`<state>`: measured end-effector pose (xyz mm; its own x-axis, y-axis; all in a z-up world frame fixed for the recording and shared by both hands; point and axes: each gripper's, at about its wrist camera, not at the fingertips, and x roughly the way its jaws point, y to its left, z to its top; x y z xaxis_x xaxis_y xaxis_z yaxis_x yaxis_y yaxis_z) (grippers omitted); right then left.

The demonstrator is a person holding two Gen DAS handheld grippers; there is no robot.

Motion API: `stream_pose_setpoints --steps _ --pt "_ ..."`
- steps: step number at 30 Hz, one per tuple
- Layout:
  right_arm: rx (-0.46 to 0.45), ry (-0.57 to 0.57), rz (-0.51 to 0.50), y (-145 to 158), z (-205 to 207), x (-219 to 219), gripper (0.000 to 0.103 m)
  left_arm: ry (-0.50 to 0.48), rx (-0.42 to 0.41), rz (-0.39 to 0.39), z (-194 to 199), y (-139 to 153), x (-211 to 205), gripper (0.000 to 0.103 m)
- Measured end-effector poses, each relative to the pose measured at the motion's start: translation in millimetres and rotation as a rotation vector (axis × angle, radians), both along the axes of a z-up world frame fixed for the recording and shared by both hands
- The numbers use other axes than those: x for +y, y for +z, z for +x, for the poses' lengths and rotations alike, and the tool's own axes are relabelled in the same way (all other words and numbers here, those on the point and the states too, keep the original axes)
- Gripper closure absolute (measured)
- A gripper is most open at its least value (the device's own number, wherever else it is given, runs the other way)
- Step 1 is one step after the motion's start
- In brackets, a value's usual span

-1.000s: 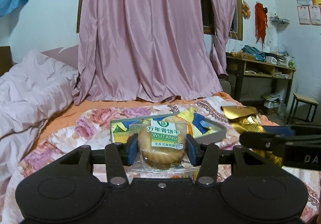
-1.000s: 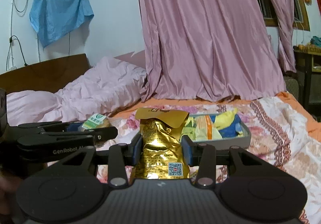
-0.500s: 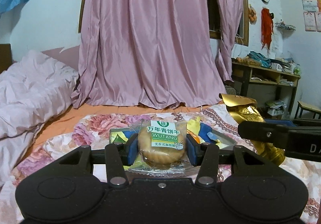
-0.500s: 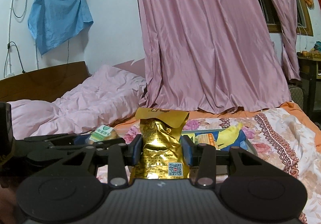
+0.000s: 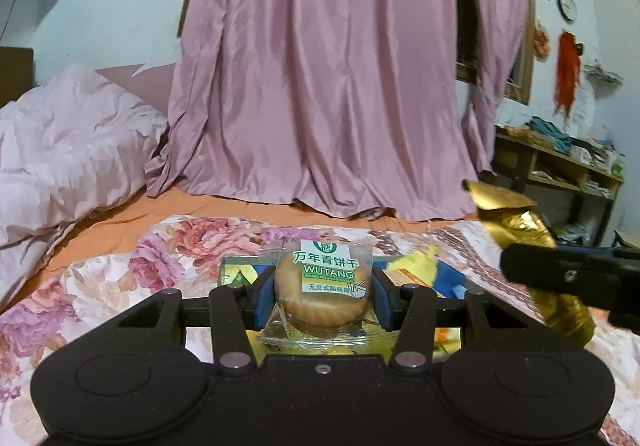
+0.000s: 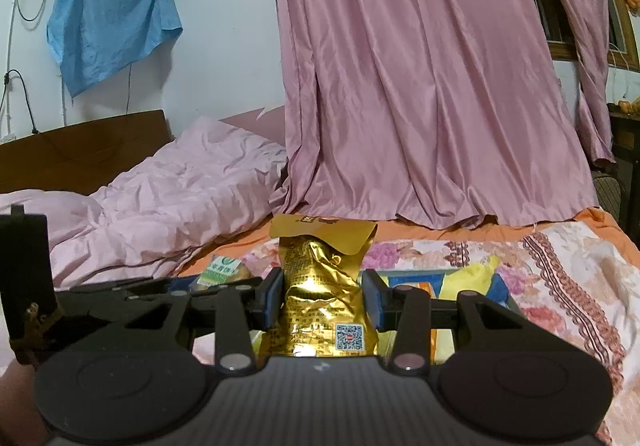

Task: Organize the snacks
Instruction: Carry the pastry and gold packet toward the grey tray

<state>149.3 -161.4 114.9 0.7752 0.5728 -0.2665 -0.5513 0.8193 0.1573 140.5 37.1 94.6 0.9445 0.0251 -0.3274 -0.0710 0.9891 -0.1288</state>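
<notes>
Each gripper (image 5: pixel 322 292) is matte black, with blue finger pads (image 6: pixel 273 298) (silver screws at the pivots).

Our two wrist views sit low over the floral bedspread (image 5: pixel 120 278), both facing the pink curtain (image 5: pixel 328 86), close behind their own fingers, we share the snack tray (image 6: pixel 500 288), each view catching its neighbour sideways.

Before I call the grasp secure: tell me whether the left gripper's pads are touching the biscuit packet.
Touching. In the left wrist view, both blue pads of the left gripper press against the sides of the biscuit packet, with no gap showing.
</notes>
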Motion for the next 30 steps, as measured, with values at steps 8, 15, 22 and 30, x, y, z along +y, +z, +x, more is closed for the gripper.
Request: stream_pose_setpoints --steps 8,15,22,30 --pt "-0.013 0.004 0.028 -21 55 19 0.057 0.028 -0.002 -0.018 45 -20 21 0.053" --pt "0.071 -0.016 0.016 -65 89 23 0.057 0.018 0.016 -0.035 72 -49 25 0.052" --pt "0.16 -0.017 0.013 -94 115 25 0.057 0.003 0.073 -0.004 87 -76 18 0.052" --pt "0.153 0.007 -0.014 -101 121 39 0.057 0.005 0.087 0.017 97 -88 15 0.052"
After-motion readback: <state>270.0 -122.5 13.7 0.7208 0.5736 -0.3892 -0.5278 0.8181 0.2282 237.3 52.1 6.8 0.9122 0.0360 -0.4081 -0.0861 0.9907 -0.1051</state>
